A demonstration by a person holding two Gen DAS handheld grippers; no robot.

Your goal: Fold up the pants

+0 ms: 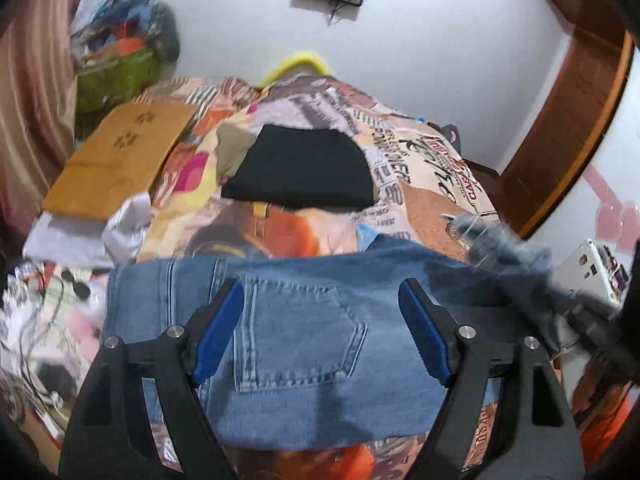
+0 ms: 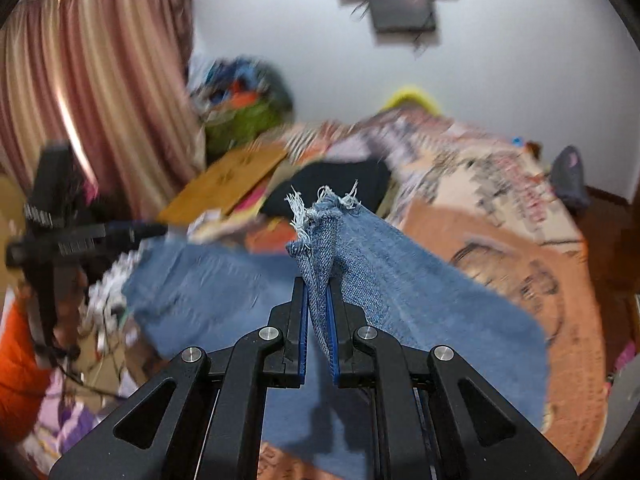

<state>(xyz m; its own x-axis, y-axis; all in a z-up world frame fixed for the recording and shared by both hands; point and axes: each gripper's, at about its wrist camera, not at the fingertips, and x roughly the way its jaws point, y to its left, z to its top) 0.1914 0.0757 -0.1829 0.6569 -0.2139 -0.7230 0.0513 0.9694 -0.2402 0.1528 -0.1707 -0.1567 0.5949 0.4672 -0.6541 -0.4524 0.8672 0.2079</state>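
Judging from how the jeans lie, the fold is under way but not finished. They lie spread on the patterned bedcover, seat side up, with a back pocket showing between the fingers of the left gripper.

That left gripper hovers with its fingers spread wide, one on either side of the pocket, and holds nothing; whether the blue pads touch the denim cannot be told.

The right gripper has its fingers nearly closed on a bunched fold of denim. The frayed hem of a leg sticks out just beyond its fingertips, and the rest of that leg hangs down and away to the right of the fingers, lifted clear of the bed.

Beyond the left fingers, farther up the bed, a black garment lies flat and apparently already folded; a brown envelope lies to its left.

Done so far, it seems: the jeans are laid out and the hem end is gripped and raised. Left to do, probably: carry the hem over to the waist end, lay it down square, smooth the fold, and perhaps fold once more. Blur in both views hides finer detail.
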